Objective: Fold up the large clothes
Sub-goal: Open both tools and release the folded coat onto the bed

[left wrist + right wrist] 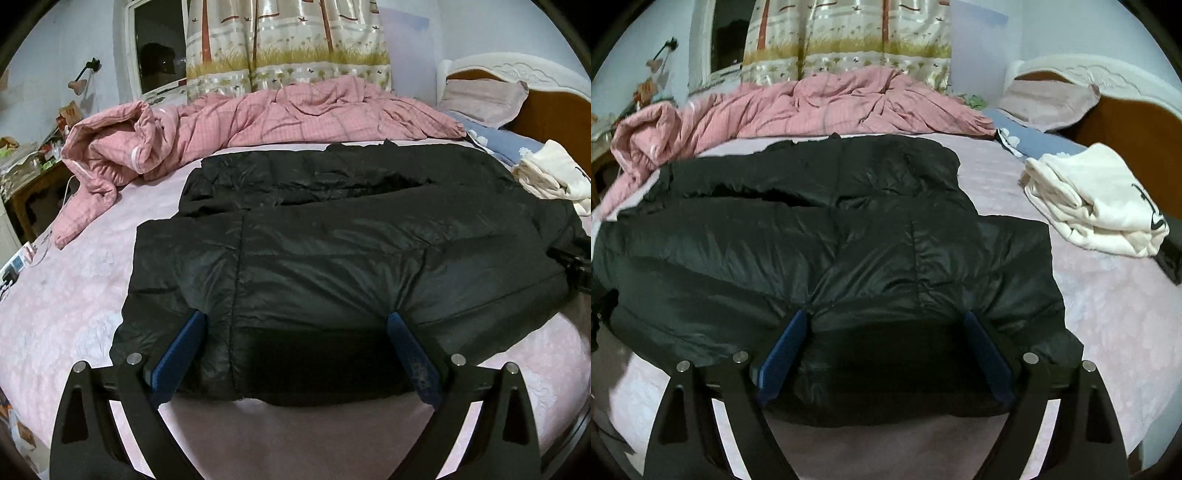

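I have the black puffer jacket (332,229) spread across the bed (74,314), its hem along the near edge and its collar toward the pink quilt (258,114) at the far edge. My left gripper (295,354) and right gripper (886,347) both stand wide apart, straddling the near hem with padding bulging between the fingers, not pinching it. I judge this is the start of a fold: next I must clench both on the hem and carry it evenly toward the collar. A folded white garment (1100,199) lies near the right edge.
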Motion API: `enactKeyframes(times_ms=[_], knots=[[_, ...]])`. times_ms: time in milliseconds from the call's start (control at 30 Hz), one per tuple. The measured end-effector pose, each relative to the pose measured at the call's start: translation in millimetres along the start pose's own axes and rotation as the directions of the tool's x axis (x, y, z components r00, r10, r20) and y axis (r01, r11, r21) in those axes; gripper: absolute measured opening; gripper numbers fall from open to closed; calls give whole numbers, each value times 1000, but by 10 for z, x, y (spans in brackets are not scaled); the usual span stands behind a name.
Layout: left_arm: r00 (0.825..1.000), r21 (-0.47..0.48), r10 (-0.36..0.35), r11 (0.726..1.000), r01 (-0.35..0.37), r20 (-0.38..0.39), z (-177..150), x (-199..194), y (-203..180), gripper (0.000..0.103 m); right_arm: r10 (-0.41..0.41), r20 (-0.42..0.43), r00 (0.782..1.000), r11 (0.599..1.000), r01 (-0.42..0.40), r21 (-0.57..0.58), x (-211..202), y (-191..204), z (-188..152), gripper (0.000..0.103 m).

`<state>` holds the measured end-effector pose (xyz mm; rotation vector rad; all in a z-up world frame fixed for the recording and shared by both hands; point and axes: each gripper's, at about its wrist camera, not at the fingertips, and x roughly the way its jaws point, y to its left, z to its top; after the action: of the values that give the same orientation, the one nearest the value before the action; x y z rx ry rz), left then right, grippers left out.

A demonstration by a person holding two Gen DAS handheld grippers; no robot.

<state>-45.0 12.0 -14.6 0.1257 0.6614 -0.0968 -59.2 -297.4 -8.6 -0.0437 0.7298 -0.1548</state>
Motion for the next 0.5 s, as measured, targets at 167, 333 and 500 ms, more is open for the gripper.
enactKeyframes(times_ms=[167, 333, 500], knots=[[1000, -4, -6, 1000, 6, 28, -45, -52, 7, 99, -12, 68, 998, 999, 10, 37, -125, -4, -117, 89], [999, -21, 0, 1000, 1, 42, -31, -94, 31, 99, -18, 79, 997, 1000, 18, 5, -164, 49, -152, 89], [995, -18, 39, 999, -37, 97, -59, -256, 92, 99, 15, 101, 995, 995, -25, 97, -403, -58, -191, 89]])
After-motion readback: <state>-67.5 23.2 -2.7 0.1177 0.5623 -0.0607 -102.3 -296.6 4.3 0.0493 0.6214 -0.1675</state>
